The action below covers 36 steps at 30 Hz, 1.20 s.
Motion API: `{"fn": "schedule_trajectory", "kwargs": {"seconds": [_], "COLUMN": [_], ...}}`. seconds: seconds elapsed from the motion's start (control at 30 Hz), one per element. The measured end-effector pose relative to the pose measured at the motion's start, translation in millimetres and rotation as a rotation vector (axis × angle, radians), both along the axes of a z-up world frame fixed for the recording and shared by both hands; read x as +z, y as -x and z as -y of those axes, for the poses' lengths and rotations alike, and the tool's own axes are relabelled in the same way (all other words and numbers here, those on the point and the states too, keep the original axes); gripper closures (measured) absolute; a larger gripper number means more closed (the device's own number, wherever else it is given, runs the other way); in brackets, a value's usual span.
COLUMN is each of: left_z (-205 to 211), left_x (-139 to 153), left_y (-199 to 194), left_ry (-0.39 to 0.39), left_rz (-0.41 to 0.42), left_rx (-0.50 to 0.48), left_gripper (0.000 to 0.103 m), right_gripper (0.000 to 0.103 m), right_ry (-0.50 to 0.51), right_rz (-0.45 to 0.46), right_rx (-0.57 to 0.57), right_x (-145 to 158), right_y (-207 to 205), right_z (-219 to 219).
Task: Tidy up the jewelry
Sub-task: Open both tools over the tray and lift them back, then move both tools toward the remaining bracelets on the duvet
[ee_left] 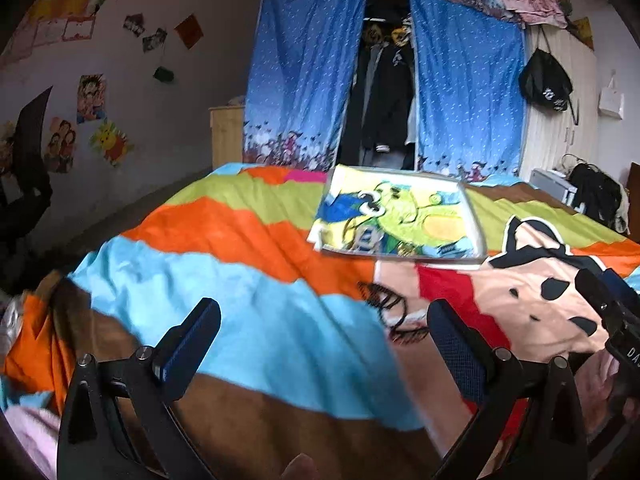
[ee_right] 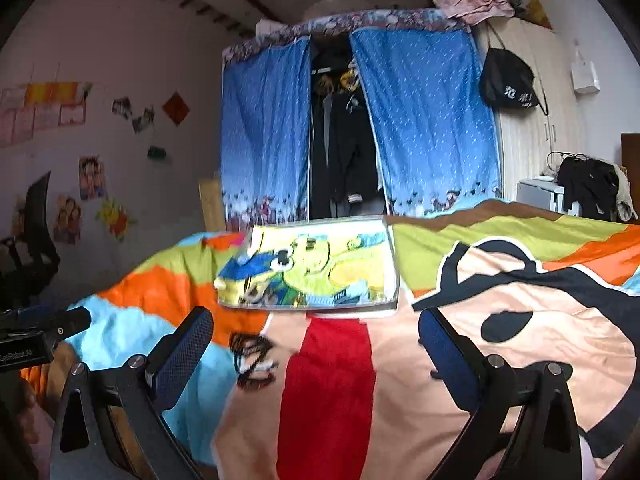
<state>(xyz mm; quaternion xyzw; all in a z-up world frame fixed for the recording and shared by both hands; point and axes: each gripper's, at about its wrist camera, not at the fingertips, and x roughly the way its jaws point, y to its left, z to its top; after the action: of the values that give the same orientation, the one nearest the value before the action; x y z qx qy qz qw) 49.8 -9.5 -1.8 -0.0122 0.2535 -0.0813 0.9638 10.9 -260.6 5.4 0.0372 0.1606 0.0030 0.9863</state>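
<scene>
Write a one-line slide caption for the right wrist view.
Open right gripper above a cartoon bedspread, facing dark beaded jewelry and a cartoon-printed box.

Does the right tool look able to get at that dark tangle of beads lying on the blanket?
Probably yes. The right tool is open and holds nothing, and the dark beads lie bare on the blanket just ahead, left of centre, with nothing over them. The cartoon box sits farther back.

Dim, even indoor light; no glare. Strong fisheye bending, dark corners. Motion blur smears the blanket (ee_left: 256, 320).
</scene>
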Motion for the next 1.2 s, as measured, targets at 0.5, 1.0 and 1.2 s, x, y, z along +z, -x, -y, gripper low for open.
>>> {"fn": "schedule_trajectory", "kwargs": {"seconds": [0.5,1.0,1.2], "left_z": [-17.3,-24.6,-19.8], "left_x": [-26.6,-42.0,-46.8], "left_y": [-3.0,-52.2,-91.7], "left_ry": [0.008,0.040,0.026], "left_rz": [-0.132,-0.344,-0.394], "left_rx": [0.090,0.020,-0.077], "left_gripper": [0.002,0.002,0.002], "right_gripper": [0.000,0.000,0.000], "right_ry": [0.101,-0.108,-0.152], "right_rz": [-0.210,-0.455,-0.509], "right_rx": [0.035,0.037,0.099], "right_x": [-30.4,-52.3,-56.7], "right_y": [-12.8,-53.3,-78.0], "right_z": [-35.1,2.8,12.5]}}
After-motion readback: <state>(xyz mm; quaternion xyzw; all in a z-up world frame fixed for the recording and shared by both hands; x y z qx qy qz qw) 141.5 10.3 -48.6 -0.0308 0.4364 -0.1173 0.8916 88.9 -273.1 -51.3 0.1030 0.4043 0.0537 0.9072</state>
